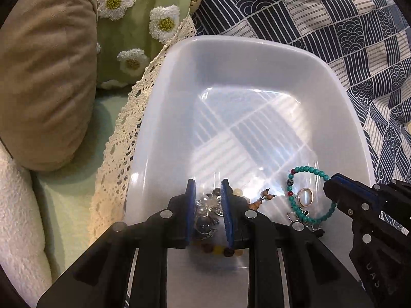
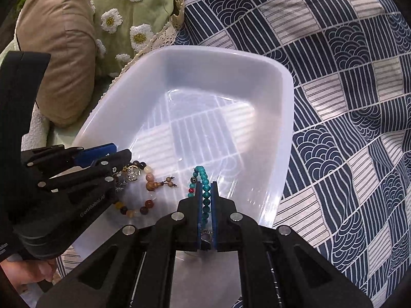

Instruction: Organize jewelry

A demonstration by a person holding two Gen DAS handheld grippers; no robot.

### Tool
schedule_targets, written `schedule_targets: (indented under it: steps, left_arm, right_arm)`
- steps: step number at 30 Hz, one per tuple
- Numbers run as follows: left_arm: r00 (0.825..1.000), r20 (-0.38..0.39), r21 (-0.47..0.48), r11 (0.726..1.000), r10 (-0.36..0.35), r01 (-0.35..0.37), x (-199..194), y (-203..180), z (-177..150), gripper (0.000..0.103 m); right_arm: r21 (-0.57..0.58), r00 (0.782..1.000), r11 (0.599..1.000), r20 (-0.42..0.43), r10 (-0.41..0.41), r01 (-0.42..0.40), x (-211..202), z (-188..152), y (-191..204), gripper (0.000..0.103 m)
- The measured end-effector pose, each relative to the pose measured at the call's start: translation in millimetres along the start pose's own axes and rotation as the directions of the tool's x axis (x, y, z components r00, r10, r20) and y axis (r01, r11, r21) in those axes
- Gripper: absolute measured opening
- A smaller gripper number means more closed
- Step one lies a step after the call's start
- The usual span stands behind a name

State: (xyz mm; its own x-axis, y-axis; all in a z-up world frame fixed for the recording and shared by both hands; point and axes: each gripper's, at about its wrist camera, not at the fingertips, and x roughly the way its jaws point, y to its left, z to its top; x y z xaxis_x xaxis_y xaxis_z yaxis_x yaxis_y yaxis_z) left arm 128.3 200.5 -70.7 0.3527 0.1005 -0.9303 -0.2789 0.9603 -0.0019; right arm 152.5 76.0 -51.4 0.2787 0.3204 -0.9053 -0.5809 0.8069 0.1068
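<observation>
Inside a translucent white plastic tub [image 1: 257, 59] on a navy patterned bedspread [image 2: 346, 102], the right gripper [image 2: 207, 187] pinches a turquoise beaded bracelet [image 2: 205, 179]. The left gripper [image 1: 207, 187], narrowly parted, straddles clear glass beads [image 1: 208, 205], apparently gripping them, beside a brown-and-amber bead bracelet [image 2: 146, 205].

daisy cushion [image 1: 143, 25]; tan pillow [image 1: 43, 77]; patterned bedspread [image 1: 334, 25]

Far half of the white tub [image 1: 257, 51] bare; near end crowded by bracelets [image 2: 138, 195] and both claws.
</observation>
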Motion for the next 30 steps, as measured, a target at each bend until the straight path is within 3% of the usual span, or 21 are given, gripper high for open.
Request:
schedule_targets:
  steps: [2,6,7,9,11,15,19,22,27,30]
  left_arm:
    - [1.000,0.017,-0.007,1.000,0.013,-0.012,-6,2,1,0.029]
    - [0.999,0.042,-0.035,0.999,-0.022,0.024,-20,5,0,0.044]
    - [0.998,0.062,-0.035,0.999,-0.015,0.018,-27,4,0,0.056]
    - [0.994,0.109,-0.029,0.999,-0.025,0.028,-43,5,1,0.066]
    - [0.985,0.169,-0.031,0.999,-0.027,0.032,-65,6,0,0.071]
    - [0.967,0.254,-0.045,0.998,-0.038,0.051,-101,9,-9,0.086]
    - [0.937,0.348,-0.051,0.998,-0.018,0.038,-138,6,-24,0.090]
    - [0.911,0.413,-0.024,1.000,-0.006,0.018,-153,-3,-36,0.094]
    - [0.923,0.386,-0.003,1.000,-0.010,0.012,-155,-15,-61,0.094]
    - [0.929,0.371,-0.012,1.000,0.002,0.003,-155,-21,-76,0.094]
  right_arm:
    - [0.010,1.000,1.000,0.007,0.007,-0.007,-4,0,-2,0.009]
    - [0.015,0.998,1.000,0.057,-0.015,0.014,-20,2,-3,0.046]
    - [0.014,0.997,1.000,0.069,-0.021,0.020,-25,2,-3,0.047]
    - [0.016,0.996,1.000,0.087,-0.023,0.022,-38,3,-5,0.047]
    - [0.027,0.994,0.999,0.109,-0.029,0.027,-50,5,-9,0.049]
    - [0.055,0.981,0.996,0.181,-0.076,0.067,-84,2,-21,0.066]
    - [0.082,0.967,0.992,0.230,-0.109,0.093,-110,-9,-33,0.086]
    - [0.075,0.958,0.989,0.249,-0.141,0.126,-126,-26,-38,0.091]
    - [0.088,0.949,0.988,0.276,-0.149,0.130,-137,-53,-40,0.096]
    - [0.101,0.958,0.990,0.260,-0.124,0.100,-135,-71,-39,0.097]
